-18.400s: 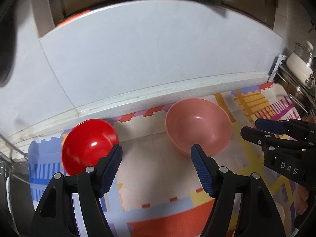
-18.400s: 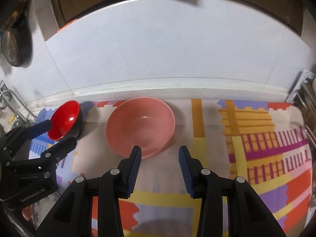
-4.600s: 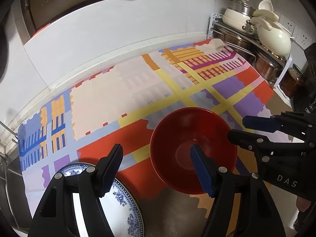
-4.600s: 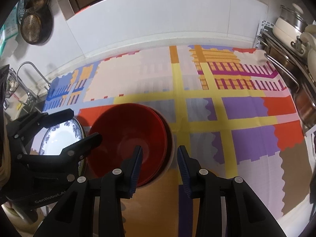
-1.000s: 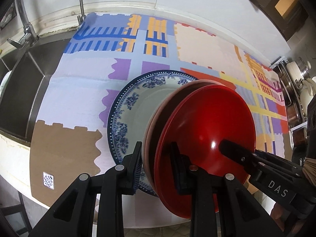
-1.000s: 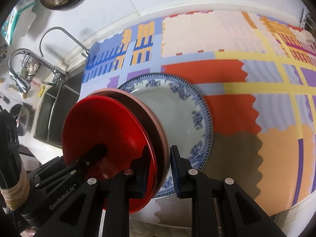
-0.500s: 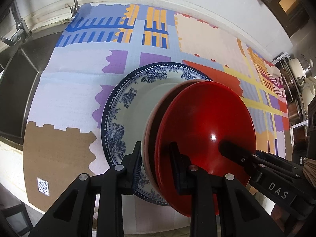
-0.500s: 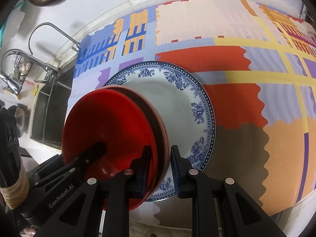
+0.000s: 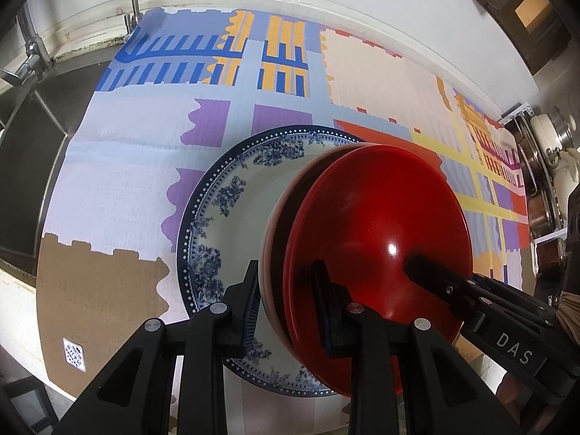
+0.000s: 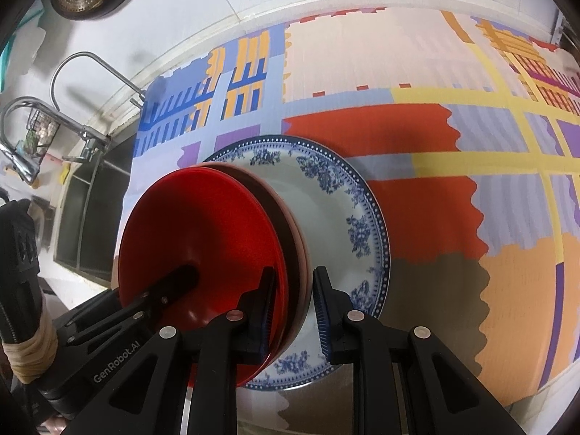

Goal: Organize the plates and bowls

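A glossy red bowl point(image 9: 377, 224) is nested inside a pink bowl point(image 9: 281, 214), of which only the rim is seen. The pair is held tilted over a plate point(image 9: 232, 217), white with a blue floral border and a dotted dark-blue rim. The plate is laid flat near the surface's front edge, toward its left end. Whether the bowls touch the plate cannot be told.
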Demonstrator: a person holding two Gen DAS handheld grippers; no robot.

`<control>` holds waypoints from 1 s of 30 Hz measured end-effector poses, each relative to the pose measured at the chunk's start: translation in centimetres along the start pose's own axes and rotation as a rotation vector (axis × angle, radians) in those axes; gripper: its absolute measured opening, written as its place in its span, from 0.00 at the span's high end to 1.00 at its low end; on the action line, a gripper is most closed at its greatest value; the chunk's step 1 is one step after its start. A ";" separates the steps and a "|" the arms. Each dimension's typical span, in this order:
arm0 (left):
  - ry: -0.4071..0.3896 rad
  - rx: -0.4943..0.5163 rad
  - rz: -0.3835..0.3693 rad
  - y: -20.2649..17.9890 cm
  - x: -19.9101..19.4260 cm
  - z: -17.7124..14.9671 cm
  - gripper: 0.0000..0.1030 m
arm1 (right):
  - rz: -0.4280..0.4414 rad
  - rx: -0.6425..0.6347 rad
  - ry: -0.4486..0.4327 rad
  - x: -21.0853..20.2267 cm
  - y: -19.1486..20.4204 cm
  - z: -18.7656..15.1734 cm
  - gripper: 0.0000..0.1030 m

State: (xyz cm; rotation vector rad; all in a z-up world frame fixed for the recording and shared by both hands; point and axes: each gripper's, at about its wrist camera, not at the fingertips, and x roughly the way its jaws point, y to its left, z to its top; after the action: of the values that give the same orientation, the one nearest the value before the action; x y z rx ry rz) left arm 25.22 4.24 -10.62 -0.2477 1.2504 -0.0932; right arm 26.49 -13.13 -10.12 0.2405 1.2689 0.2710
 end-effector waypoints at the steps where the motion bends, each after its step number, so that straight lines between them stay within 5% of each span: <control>1: -0.002 -0.001 -0.001 0.0 0.0 0.0 0.74 | 0.000 -0.002 -0.001 0.0 0.0 0.0 0.78; 7: -0.017 0.004 0.000 0.1 -0.3 0.2 0.70 | 0.002 -0.015 -0.016 -0.1 0.2 0.0 0.76; 11: -0.068 0.028 -0.005 -0.2 -1.5 0.3 0.54 | 0.010 -0.025 -0.039 -0.3 0.5 -0.2 0.73; 15: -0.119 0.058 0.030 -0.1 -2.8 0.4 0.46 | -0.004 -0.023 -0.075 -1.0 0.5 -0.3 0.58; 30: -0.377 0.214 0.136 0.5 -9.8 -4.2 0.21 | -0.159 -0.059 -0.362 -7.4 2.7 -5.8 0.28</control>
State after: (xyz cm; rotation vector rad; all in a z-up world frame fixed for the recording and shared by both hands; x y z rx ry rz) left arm 18.10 6.15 -2.85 0.0078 0.8707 -0.0586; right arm 18.69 -12.86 -4.14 0.1291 0.9143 0.1206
